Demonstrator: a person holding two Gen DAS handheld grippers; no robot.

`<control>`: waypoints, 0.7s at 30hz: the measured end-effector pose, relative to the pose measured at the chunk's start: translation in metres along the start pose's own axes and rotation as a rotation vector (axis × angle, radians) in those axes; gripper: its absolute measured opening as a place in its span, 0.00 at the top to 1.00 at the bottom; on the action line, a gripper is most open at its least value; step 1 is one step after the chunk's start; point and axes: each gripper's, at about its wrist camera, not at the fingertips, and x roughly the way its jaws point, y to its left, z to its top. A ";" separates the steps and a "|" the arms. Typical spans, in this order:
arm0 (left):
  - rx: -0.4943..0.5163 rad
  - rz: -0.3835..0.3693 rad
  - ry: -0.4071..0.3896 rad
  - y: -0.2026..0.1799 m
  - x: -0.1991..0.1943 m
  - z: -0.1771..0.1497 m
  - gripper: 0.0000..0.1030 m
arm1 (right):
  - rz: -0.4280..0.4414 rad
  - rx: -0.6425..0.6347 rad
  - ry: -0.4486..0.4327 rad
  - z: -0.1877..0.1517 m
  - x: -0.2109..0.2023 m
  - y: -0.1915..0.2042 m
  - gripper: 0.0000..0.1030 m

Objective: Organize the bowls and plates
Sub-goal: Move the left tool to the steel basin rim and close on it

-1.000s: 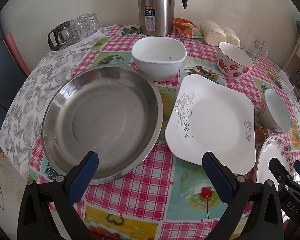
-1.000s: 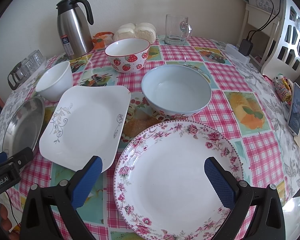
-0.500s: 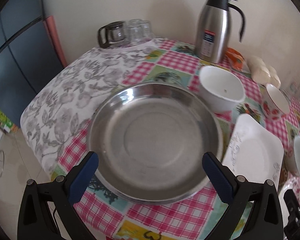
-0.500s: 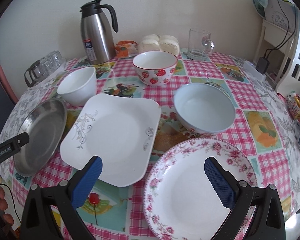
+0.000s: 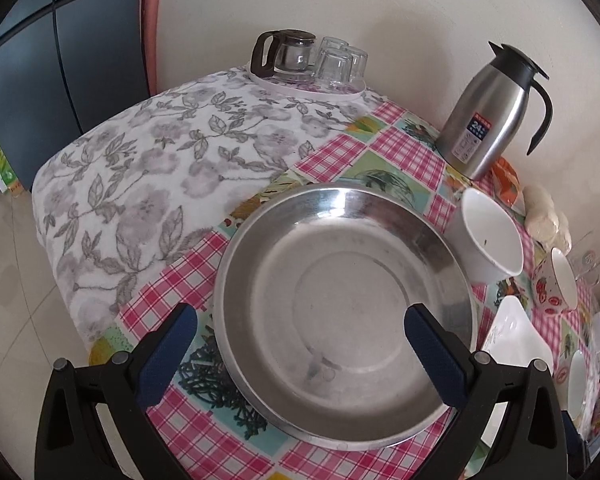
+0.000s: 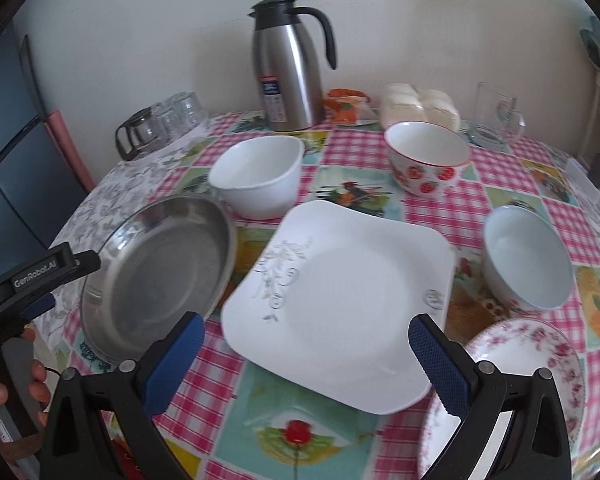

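Over the table [image 5: 340,152], both claws [image 5: 300,344] [image 6: 306,354] hover agape.

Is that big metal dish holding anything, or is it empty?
Empty. The steel dish shows only its bare, shiny bottom in both views, with nothing lying inside it.

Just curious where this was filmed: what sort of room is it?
Probably a home dining area: a table in a checked oilcloth, laid with bowls and plates, a steel thermos jug, and bread buns.

place: home dining room | checked tablecloth [image 6: 512,184]; thermos jug [image 6: 290,64]; crockery
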 end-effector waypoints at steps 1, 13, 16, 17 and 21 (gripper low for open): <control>-0.002 -0.003 -0.004 0.002 0.001 0.001 0.00 | 0.008 -0.001 0.000 0.002 0.003 0.003 0.00; -0.073 -0.062 0.020 0.026 0.015 0.011 0.00 | 0.071 -0.065 0.020 0.017 0.039 0.037 0.20; -0.124 -0.077 0.060 0.033 0.023 0.011 0.00 | 0.110 -0.076 0.033 0.023 0.050 0.045 0.26; -0.134 -0.076 0.070 0.035 0.025 0.011 0.00 | 0.121 -0.078 0.041 0.024 0.054 0.047 0.28; -0.177 -0.068 0.087 0.046 0.032 0.010 0.00 | 0.129 -0.072 0.065 0.028 0.068 0.052 0.37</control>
